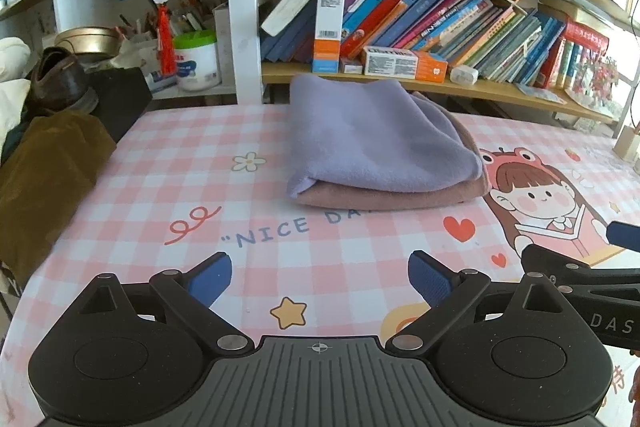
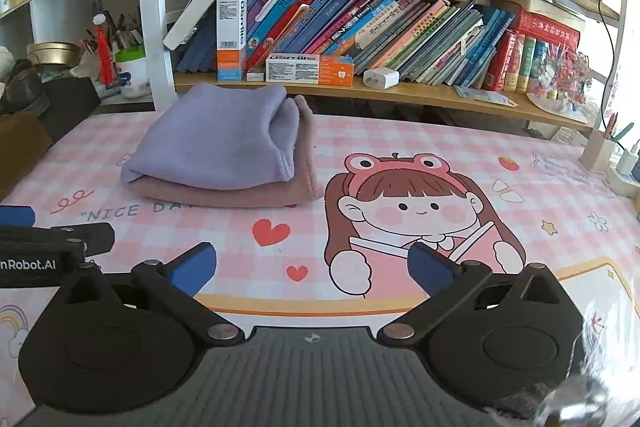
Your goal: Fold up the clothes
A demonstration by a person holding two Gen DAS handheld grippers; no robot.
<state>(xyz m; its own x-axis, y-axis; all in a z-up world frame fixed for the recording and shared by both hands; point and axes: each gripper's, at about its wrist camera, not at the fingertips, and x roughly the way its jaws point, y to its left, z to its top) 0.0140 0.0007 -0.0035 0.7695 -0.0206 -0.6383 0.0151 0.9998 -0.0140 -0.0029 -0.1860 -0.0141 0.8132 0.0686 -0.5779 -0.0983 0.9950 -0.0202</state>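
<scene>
While both grippers' jaws gape wide and empty, two folded cloths lie stacked: lilac cloth [image 1: 372,139] atop pink cloth [image 1: 400,197].

Home study: crammed bookshelf [image 2: 360,27]

Two low fisheye views look forward across a pink checked counter [image 1: 192,163] toward a bookshelf [image 1: 440,83]. The left wrist view sits left of the right wrist view, each close above the surface. Both share the folded cloth stack [image 1: 384,151] and the shelf's books [image 2: 360,23].
</scene>
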